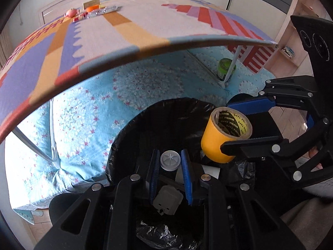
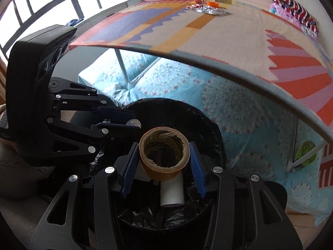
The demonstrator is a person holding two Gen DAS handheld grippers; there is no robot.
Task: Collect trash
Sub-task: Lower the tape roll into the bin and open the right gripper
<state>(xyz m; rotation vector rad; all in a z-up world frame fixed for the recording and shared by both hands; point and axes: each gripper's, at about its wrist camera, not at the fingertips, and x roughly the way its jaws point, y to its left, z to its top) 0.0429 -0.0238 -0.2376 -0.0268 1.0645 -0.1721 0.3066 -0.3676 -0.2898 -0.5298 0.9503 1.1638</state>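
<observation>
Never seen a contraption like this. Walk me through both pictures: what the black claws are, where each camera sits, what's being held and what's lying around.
The black claws are hand-held two-finger grippers, one in each of a person's hands. Each carries a wide-angle camera that looks forward along its fingers, so each picture shows its own gripper at the bottom and the other at the side.

In the left camera's view, the left gripper is shut on a small white bottle. In the right camera's view, the right gripper is shut on a roll of yellow tape.

Both hang over a bin lined with a black bag. A white tube already lies inside it.

Behind is a low table with a colourful patterned top, standing on a blue flowered cover. Small items sit at the table's far end, too small to identify.
</observation>
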